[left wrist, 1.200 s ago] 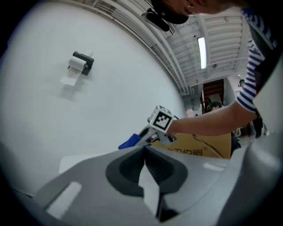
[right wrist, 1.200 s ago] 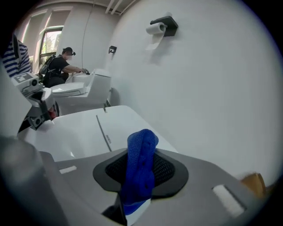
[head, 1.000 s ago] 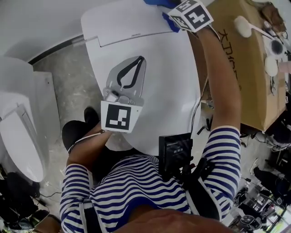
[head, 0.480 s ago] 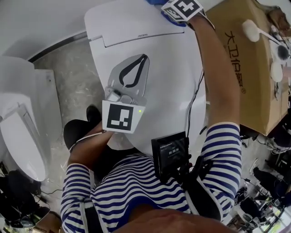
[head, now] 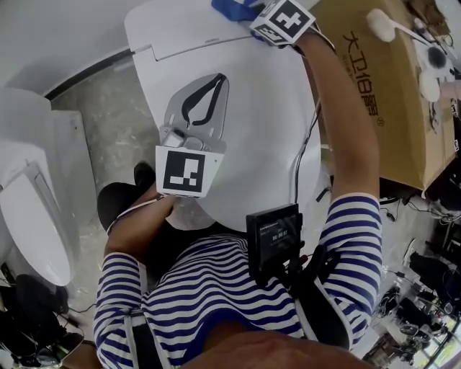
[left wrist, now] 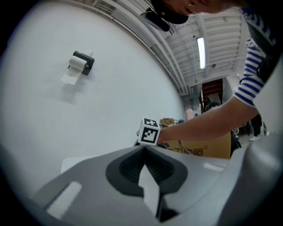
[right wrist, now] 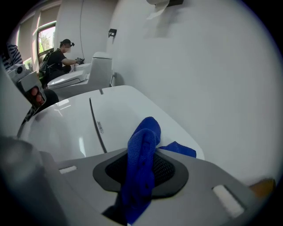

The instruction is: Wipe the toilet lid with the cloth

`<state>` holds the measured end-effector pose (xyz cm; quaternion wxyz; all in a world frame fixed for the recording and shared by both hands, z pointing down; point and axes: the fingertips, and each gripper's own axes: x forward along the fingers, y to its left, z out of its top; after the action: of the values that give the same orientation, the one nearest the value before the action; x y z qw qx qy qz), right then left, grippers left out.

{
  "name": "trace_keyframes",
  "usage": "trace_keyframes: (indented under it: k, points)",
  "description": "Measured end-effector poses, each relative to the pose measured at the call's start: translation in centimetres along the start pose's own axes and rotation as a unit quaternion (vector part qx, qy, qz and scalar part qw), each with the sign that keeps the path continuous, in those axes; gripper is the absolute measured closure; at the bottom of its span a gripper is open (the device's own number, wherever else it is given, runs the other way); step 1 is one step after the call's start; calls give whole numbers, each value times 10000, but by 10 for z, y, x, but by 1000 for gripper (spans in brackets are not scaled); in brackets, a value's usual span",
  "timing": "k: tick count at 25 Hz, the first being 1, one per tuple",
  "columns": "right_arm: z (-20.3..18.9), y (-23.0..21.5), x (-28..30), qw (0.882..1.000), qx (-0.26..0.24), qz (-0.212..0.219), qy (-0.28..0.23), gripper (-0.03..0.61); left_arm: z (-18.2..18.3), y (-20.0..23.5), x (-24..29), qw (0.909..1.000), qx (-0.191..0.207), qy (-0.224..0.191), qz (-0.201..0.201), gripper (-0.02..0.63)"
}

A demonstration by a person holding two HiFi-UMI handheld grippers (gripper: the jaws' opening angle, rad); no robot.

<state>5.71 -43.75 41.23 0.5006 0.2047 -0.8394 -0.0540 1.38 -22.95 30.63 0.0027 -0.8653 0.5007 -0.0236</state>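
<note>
My right claw [right wrist: 142, 154] grips the blue cloth [right wrist: 142, 130] near the toilet lid's [head: 248, 144] back, left claw [left wrist: 143, 149] clenched empty; next I should sweep it forward.

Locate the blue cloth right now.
The cloth is clamped in the right gripper jaws, at the head view's top edge, over the toilet rear section behind the lid.

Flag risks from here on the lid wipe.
Cloth is pinched by one fold in the right gripper; dragging may pull it free.
Cable hangs along the toilet lid's right edge; a stroke could snag it.
Left gripper, shut and empty, hovers in the likely wipe path.
</note>
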Motion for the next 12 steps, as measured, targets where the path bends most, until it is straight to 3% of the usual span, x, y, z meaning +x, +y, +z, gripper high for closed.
trace_keyframes:
  k: [12]
  points:
    - [-51, 102, -56, 9994, -112, 304, 121, 462, 9, -37, -32, 9990, 345, -262, -136, 611]
